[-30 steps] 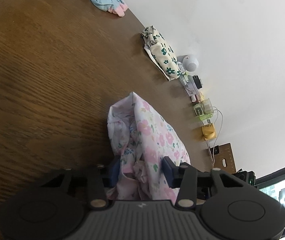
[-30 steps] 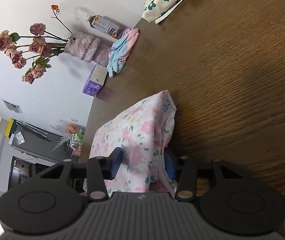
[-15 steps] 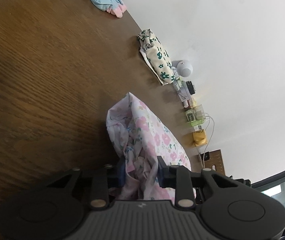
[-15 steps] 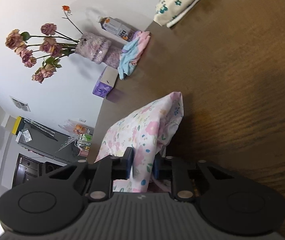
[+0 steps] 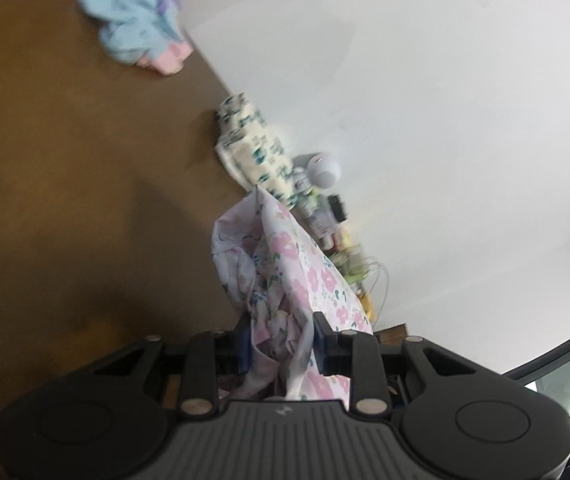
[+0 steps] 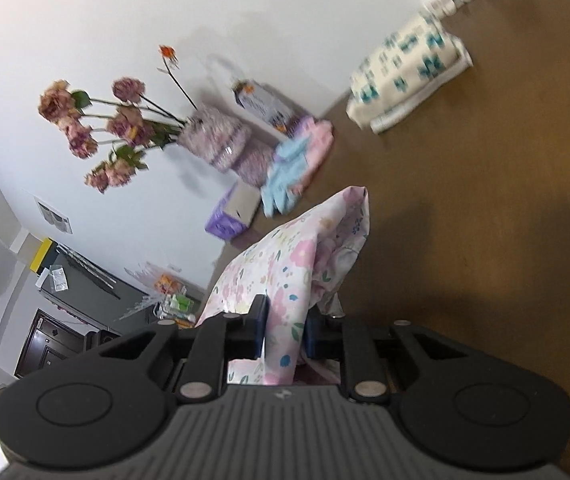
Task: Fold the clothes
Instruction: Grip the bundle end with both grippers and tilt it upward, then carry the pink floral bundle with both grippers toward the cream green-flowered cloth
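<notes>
A white garment with pink flowers [image 5: 285,276] is bunched between the pads of my left gripper [image 5: 283,346], which is shut on it and holds it above the brown wooden table [image 5: 65,200]. In the right wrist view the same floral garment [image 6: 285,268] is pinched in my right gripper [image 6: 285,334], also shut on the cloth. The fabric rises ahead of both grippers to a peak and hides the table just beyond the fingers.
A light blue and pink garment [image 5: 137,36] lies crumpled at the table's far edge. A folded cream cloth with green flowers [image 5: 253,144] sits by the wall. A vase of dried roses [image 6: 209,136], a purple tissue box [image 6: 233,212] and a bottle [image 6: 261,104] stand near it.
Both grippers closed on the floral garment and lifted it off the table. The views have tilted upward, and the folded cloth and vase sit nearer the middle of each picture.
</notes>
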